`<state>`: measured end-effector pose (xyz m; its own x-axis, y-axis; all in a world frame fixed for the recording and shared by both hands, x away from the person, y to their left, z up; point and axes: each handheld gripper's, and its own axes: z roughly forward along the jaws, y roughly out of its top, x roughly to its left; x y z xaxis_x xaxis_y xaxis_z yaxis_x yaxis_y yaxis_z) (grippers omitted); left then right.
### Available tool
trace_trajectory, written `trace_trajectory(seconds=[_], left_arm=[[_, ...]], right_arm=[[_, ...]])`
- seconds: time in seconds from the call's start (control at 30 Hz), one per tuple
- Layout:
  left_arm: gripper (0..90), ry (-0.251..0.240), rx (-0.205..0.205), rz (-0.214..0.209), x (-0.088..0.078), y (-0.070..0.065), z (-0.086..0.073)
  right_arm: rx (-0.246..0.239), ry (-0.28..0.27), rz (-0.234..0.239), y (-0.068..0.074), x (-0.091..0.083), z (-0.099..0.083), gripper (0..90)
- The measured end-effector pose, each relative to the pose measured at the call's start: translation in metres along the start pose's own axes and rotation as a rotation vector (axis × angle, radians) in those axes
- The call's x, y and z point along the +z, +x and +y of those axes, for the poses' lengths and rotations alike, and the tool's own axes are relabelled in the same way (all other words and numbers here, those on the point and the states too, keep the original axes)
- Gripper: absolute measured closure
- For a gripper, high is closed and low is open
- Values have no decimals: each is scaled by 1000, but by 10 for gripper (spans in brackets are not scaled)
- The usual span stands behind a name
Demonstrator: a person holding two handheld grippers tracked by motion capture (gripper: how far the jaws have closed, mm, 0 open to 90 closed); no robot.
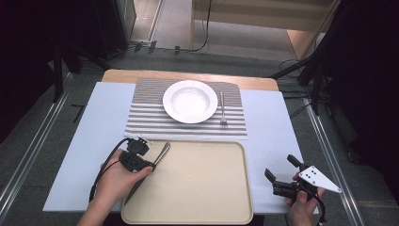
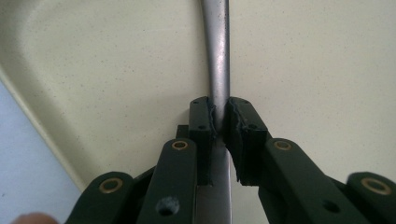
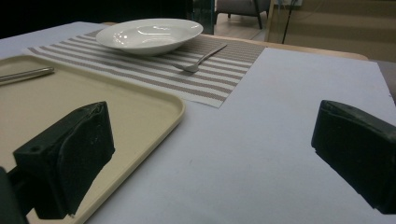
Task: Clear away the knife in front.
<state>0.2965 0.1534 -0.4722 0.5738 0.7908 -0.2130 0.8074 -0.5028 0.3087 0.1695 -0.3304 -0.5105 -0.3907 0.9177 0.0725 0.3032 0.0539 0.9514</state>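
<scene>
Table (image 1: 273,141): lying under a pale sheet, its wooden far edge showing beyond the placemat.
Tray (image 1: 202,188): a cream tray sitting at the near middle of the table, its far edge just beside the placemat's near edge; its inside is bare apart from the utensil at its far-left corner.
Placemat (image 1: 146,117): a striped mat lying at the far middle, carrying the plate and the fork.
Plate (image 1: 190,101): a white deep plate sitting in the middle of the placemat, upright.
Left hand (image 1: 115,181): coming in from the near left, forearm angling toward the tray's left edge, fingers wrapping the gripper body from below, gripper pointing far and slightly right over the tray's far-left corner.
Right hand (image 1: 301,205): resting at the near right on the pale sheet, just right of the tray, gripper pointing left and far.
Left gripper (image 2: 220,120): jaws standing narrow, pads pinching the metal handle from both sides, just above the tray floor.
Right gripper (image 1: 282,168): jaws standing wide apart with nothing between them.
Utensil (image 1: 162,153): a slim silver handle being held by the left gripper at the tray's far-left corner, its free end pointing far and right; its working end is hidden behind the gripper.
Fork (image 1: 223,109): lying on the placemat just right of the plate, lengthwise near to far.
</scene>
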Motion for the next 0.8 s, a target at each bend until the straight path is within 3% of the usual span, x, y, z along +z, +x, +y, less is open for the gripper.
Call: trace_trajectory(seconds=[0.1, 0.17, 0.23, 0.27, 0.3, 0.37, 0.47, 0.8], left_arm=[[732, -2, 4, -40, -1, 3, 0], [657, -11, 22, -29, -2, 5, 1], [661, -62, 31, -28, -6, 8, 3], [690, -62, 31, -28, -6, 8, 3], [731, -110, 67, -23, -8, 6, 4], [781, -149, 102, -57, -6, 1, 6], [896, -171, 129, -70, 0, -4, 9], [899, -225, 150, -34, 21, -7, 13]], right_arm=[[-1, 1, 0, 0, 0, 0, 0], [-1, 1, 0, 0, 0, 0, 0], [2, 2, -1, 0, 0, 0, 0], [2, 2, -1, 0, 0, 0, 0], [0, 1, -3, 0, 0, 0, 0], [0, 2, -4, 0, 1, 0, 0], [2, 4, -5, 0, 1, 0, 0], [-1, 7, -6, 0, 1, -1, 0]])
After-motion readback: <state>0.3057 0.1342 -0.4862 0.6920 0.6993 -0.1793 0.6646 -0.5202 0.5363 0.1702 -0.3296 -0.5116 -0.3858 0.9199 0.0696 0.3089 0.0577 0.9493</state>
